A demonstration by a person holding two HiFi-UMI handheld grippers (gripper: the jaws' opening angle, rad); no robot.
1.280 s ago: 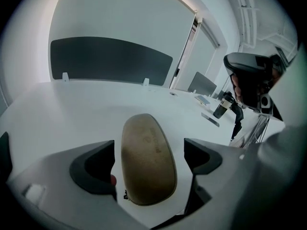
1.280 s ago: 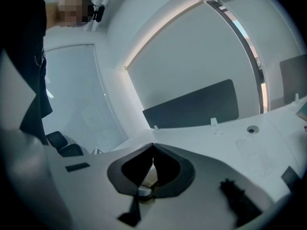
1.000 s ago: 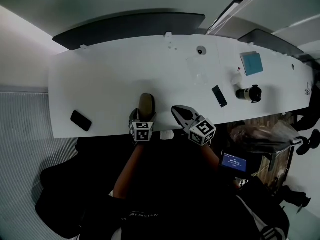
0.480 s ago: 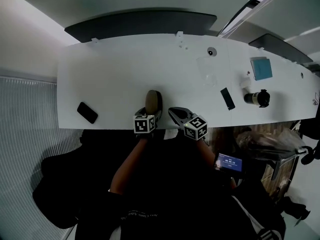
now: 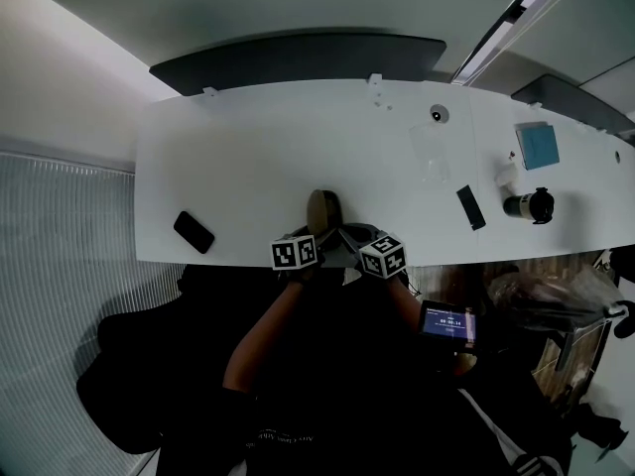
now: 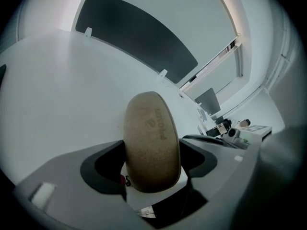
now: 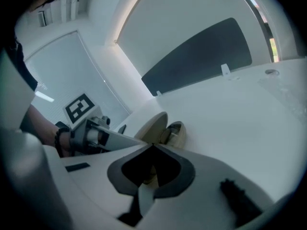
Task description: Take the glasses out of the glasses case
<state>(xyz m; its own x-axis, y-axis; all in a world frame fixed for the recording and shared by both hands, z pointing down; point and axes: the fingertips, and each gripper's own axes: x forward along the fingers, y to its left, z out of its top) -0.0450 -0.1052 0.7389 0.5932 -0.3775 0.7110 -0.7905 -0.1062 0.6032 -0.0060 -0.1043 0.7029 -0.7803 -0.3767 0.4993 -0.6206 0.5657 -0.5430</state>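
Tan glasses case (image 6: 152,143) (finely speckled), white table (image 5: 248,157), black phone (image 5: 193,232).

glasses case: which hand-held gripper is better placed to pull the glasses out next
Right. The left hand-held gripper has just been closing its jaws on the glasses case, bracing it. The right hand-held gripper, jaws shut and empty, points at the case's seemingly open side, though it must open first.

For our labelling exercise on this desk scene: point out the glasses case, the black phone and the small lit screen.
glasses case (image 6: 152,143): left gripper view, tan outer shell.
black phone (image 5: 193,232): head view, its middle.
small lit screen (image 5: 447,323): head view, display face.
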